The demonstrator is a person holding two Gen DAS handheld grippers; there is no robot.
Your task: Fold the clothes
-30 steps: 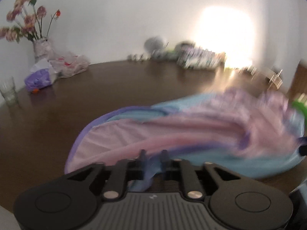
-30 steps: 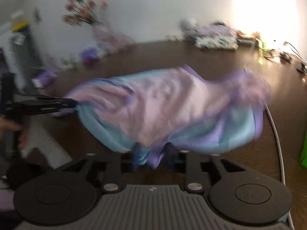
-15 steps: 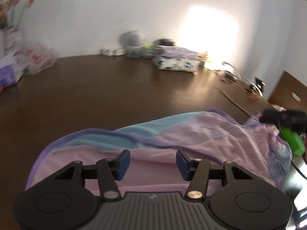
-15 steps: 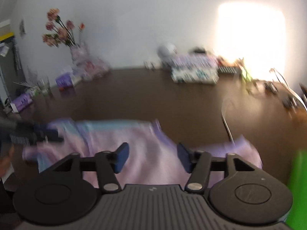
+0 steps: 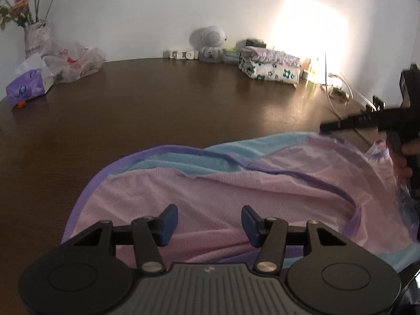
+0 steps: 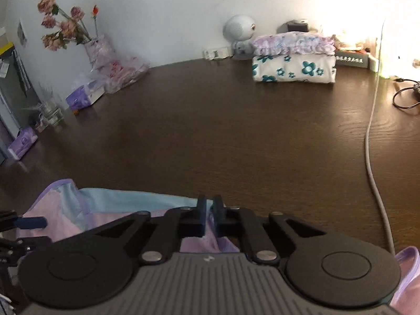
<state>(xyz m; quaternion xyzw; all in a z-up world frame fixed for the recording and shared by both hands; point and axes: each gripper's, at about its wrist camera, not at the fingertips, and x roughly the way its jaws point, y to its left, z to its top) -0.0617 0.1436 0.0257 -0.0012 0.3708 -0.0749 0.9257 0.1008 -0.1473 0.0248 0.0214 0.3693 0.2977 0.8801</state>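
A pink, light-blue and purple mesh garment (image 5: pixel 236 183) lies spread on the dark wooden table (image 5: pixel 170 110). My left gripper (image 5: pixel 208 219) is open and empty, its blue pads just above the pink fabric. My right gripper (image 6: pixel 209 207) is shut on the garment's far edge (image 6: pixel 131 199), with a pinch of fabric between its pads. In the left wrist view the right gripper (image 5: pixel 367 123) shows at the garment's right end. In the right wrist view the left gripper's blue pad (image 6: pixel 31 221) shows at the far left.
A stack of folded clothes (image 6: pixel 294 60) lies at the back by the wall, next to a white round speaker (image 6: pixel 239 30). A vase of flowers (image 6: pixel 97 47), plastic bags, tissue packs (image 6: pixel 84 97) and a glass (image 6: pixel 52 110) stand at the left. A white cable (image 6: pixel 372 136) runs along the right.
Both grippers let go of the garment and it dropped flat onto the table. The right gripper has since shut on its far edge. The left gripper stays open.
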